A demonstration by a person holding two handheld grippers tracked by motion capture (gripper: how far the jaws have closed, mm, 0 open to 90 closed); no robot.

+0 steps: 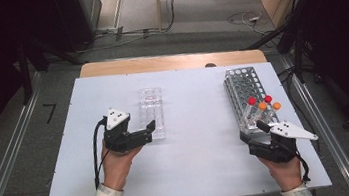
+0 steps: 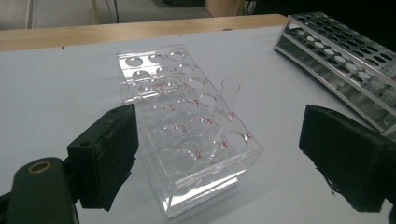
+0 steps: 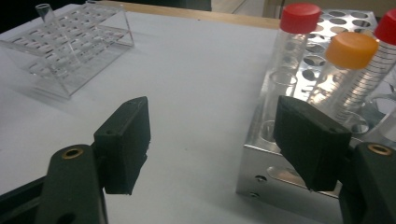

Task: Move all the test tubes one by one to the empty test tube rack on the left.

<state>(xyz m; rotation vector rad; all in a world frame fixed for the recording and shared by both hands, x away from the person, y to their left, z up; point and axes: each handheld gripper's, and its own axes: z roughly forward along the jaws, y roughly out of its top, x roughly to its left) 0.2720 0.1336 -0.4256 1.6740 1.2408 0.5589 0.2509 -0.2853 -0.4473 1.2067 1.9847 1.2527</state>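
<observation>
One clear tube (image 2: 227, 105) already leans in the clear rack (image 2: 187, 135), both grippers' fingers are open and empty, and capped tubes (image 3: 348, 70) remain in the metal rack (image 1: 243, 92).

Grey floor (image 1: 12, 148), wooden table edge (image 1: 168, 61)

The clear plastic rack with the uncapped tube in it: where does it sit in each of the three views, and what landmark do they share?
High view: the clear plastic rack lies left of centre, just beyond the left gripper.
Left gripper view: centre, between the open jaws, its uncapped tube leaning.
Right gripper view: upper left corner, far off.
Shared landmark: the metal rack on the white table.
</observation>
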